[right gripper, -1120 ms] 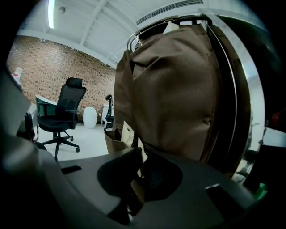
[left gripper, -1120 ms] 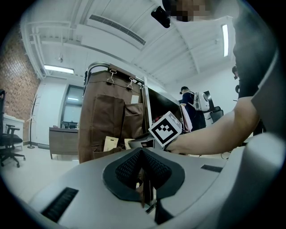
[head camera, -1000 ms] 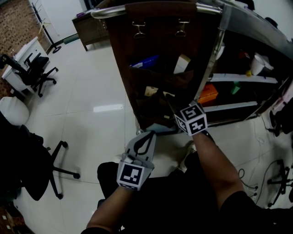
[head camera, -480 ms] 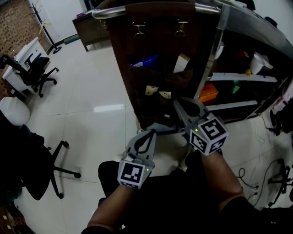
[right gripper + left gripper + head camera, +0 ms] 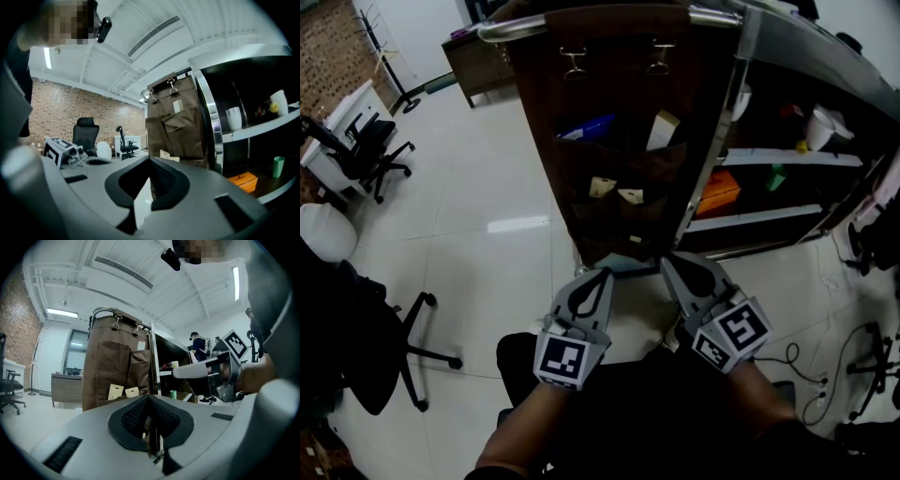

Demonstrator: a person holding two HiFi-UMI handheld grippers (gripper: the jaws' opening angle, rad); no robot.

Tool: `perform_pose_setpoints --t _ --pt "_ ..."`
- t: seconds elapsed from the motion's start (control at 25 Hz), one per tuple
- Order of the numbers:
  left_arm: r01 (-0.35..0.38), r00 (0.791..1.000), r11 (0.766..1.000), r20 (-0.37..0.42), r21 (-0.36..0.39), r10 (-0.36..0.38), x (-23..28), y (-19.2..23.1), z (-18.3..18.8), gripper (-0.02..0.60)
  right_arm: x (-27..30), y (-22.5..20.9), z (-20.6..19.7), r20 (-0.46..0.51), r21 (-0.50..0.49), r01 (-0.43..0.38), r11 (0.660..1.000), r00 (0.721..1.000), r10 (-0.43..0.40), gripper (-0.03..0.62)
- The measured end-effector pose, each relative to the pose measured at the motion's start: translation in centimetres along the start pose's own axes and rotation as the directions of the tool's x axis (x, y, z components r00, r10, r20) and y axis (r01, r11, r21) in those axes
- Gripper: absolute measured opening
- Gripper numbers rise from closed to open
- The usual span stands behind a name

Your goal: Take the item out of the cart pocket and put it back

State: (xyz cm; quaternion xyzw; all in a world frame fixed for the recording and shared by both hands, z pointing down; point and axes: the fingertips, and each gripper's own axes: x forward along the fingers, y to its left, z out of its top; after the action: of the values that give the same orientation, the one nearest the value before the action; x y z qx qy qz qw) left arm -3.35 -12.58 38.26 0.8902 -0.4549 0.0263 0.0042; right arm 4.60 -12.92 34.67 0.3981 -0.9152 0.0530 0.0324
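- My right tongs (image 5: 670,265) are clamped together on a thin whitish flat card (image 5: 142,204). As far as I can judge, this is the task's item. It is out of the pocket, in the air in front of the cart.
- My left tongs (image 5: 600,275) are closed too, and I can make out nothing held in them. They hover just beside the right pair.
- The brown fabric hanging organiser (image 5: 619,112) is clipped to the cart's chrome rail (image 5: 600,19). Its lower pocket (image 5: 619,220) holds two small tan tags (image 5: 600,186).
- Slip risk: the card is thin and only pinched, so a quick swing could let it twist or slide out onto the floor.
- Entry risk: the pocket mouth looks slack. If I come in flat, the card edge may catch the hem and buckle, or slide down the outside of the fabric.
- Crowding risk: the two tags sit right at the opening, so a careless push could lever one out.
- With the left tongs shut, nothing holds the pocket open for me.
- There is no worktop here. Below is a pale glossy tiled floor (image 5: 487,187) with loose black cables (image 5: 811,361) at the right.
- The room is an office, with black swivel chairs (image 5: 370,145) and a brick wall (image 5: 328,47). The cart's shelves carry an orange box (image 5: 717,192).
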Motion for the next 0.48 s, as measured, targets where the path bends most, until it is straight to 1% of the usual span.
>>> perform_pose_setpoints --t 0.08,0.2,0.48 --pt "0.002 1.0 1.0 -0.003 0.0 -0.002 0.0 -0.1 0.0 0.0 0.1 0.3 -2.2 -0.044 -0.018 0.004 1.0 0.999 -0.005 0.011" --pt "0.007 1.0 1.0 -0.005 0.003 -0.007 0.1 -0.3 -0.1 0.0 0.3 0.4 -4.4 -0.083 -0.009 0.008 1.0 0.997 -0.009 0.011" --pt "0.007 1.0 1.0 -0.004 0.006 -0.007 0.1 -0.4 0.0 0.0 0.5 0.7 -4.8 -0.09 -0.012 -0.001 1.0 0.996 0.0 0.011"
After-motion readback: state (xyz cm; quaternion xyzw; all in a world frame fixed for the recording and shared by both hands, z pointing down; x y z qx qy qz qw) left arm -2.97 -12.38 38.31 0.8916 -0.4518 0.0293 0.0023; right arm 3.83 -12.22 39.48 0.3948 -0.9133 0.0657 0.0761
